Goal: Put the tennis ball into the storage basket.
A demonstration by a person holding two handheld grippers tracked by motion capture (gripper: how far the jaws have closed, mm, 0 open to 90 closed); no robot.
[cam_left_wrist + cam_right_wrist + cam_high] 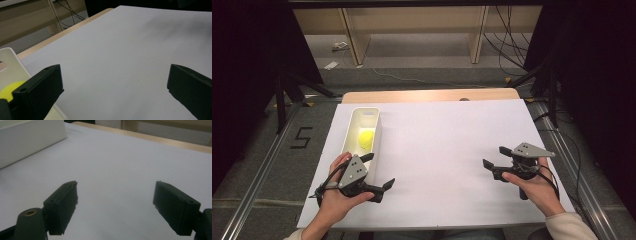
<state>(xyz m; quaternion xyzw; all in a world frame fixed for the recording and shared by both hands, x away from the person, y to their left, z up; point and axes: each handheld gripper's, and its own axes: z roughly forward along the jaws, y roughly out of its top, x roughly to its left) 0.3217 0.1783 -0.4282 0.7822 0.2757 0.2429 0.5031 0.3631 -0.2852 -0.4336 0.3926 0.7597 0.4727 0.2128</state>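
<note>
A yellow ball (365, 139) lies inside a long white bin (353, 124) at the left of the white sheet (437, 150). My left gripper (378, 171) is held open just in front of the bin's near end, nothing between its jaws. In the left gripper view the ball (8, 90) peeks out behind the left jaw, inside the bin (10, 65). My right gripper (495, 157) is open over the right side of the sheet, jaws pointing left, holding nothing. The right gripper view has the bin's side wall (30, 138) at the top left.
The sheet covers a wooden table whose far edge (427, 95) shows beyond it. Behind the table stand wooden shelf legs (352, 40) and cables on the floor. Metal rails (257, 185) run along the floor on both sides. A "5" mark (301, 137) is taped at the left.
</note>
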